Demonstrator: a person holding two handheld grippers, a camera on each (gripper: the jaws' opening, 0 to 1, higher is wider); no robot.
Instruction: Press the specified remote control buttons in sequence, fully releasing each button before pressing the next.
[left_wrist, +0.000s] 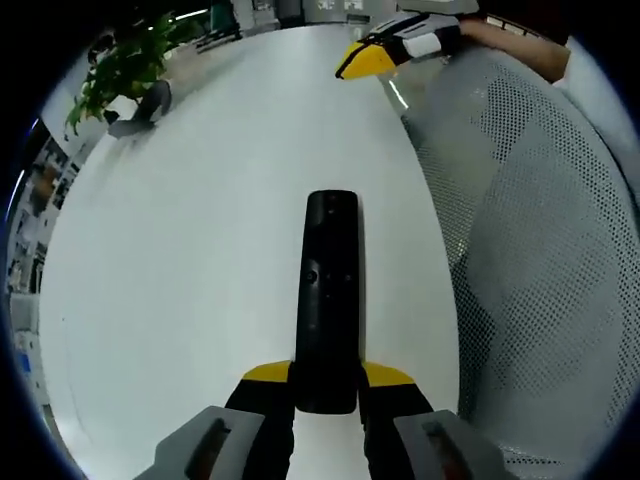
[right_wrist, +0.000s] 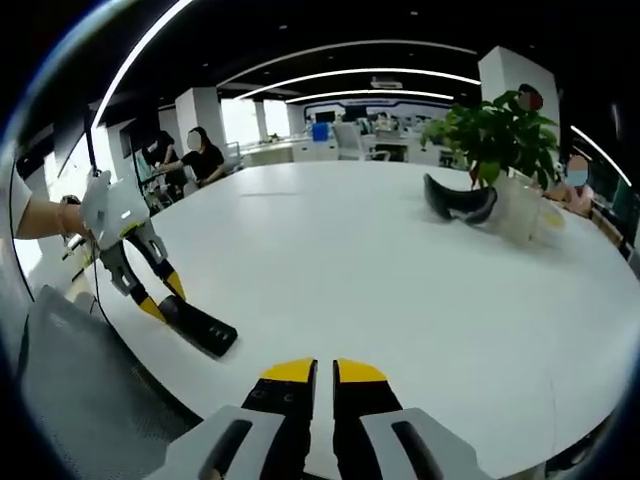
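Black and rigid, the remote control (left_wrist: 329, 290) lies on the white table (left_wrist: 180, 260), its near end clamped between the left gripper (left_wrist: 327, 385) jaws — a light, slick-looking bar, best held by its long edges, clear of the buttons. Beyond the remote, the right gripper (right_wrist: 320, 372) hovers, jaws nearly closed and empty.

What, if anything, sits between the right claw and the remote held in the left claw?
Nothing visible: bare white table lies between the right claw and the remote gripped by the left claw. The plant stands far off.
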